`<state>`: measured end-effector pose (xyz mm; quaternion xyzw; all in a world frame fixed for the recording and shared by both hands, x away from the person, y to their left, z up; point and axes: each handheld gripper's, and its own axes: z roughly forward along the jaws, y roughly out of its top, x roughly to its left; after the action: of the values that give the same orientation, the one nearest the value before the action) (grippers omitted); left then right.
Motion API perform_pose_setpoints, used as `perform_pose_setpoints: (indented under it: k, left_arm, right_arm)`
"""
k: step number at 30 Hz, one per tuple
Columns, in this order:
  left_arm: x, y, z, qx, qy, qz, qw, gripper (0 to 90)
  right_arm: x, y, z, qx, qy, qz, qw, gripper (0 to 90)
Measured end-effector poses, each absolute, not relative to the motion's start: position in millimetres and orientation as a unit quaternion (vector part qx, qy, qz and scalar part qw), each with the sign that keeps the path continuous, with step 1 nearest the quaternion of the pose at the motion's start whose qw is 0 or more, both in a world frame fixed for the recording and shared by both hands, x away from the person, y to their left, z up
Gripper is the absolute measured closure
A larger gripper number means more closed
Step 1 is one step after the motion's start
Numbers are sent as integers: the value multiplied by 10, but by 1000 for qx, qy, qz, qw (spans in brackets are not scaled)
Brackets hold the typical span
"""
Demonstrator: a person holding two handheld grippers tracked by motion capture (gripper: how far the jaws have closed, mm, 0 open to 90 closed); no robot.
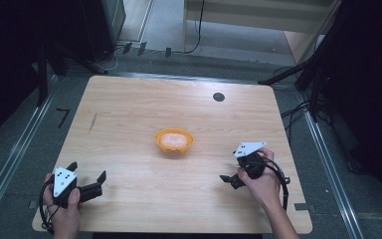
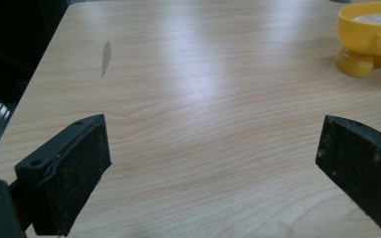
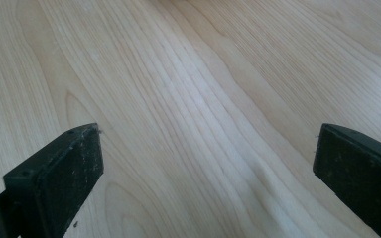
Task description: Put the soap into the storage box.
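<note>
Near the front edge of the table, the left gripper sits at the left corner and the right gripper toward the right side, each held in a hand, each with jaws spread wide and nothing between them. Bare light wood lies all around both. A thin dark mark shows toward the left edge. Mid-table stands a yellow bowl holding something pale; what it is cannot be told. A black round spot lies near the far edge, grey floor beyond
</note>
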<state>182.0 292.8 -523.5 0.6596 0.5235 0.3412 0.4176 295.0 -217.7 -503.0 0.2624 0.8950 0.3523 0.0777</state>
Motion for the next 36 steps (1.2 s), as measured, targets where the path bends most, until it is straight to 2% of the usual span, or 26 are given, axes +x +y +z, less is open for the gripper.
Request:
perform_pose_setpoints:
  k: [23, 36]
  left_arm:
    - [1821, 2914, -5236, 662, 521, 345, 414, 9]
    - [1821, 2914, -5235, 661, 523, 344, 413, 9]
  right_arm:
    - [2613, -2844, -5313, 332, 852, 394, 86, 0]
    - [2362, -3267, -5381, 385, 811, 428, 106, 0]
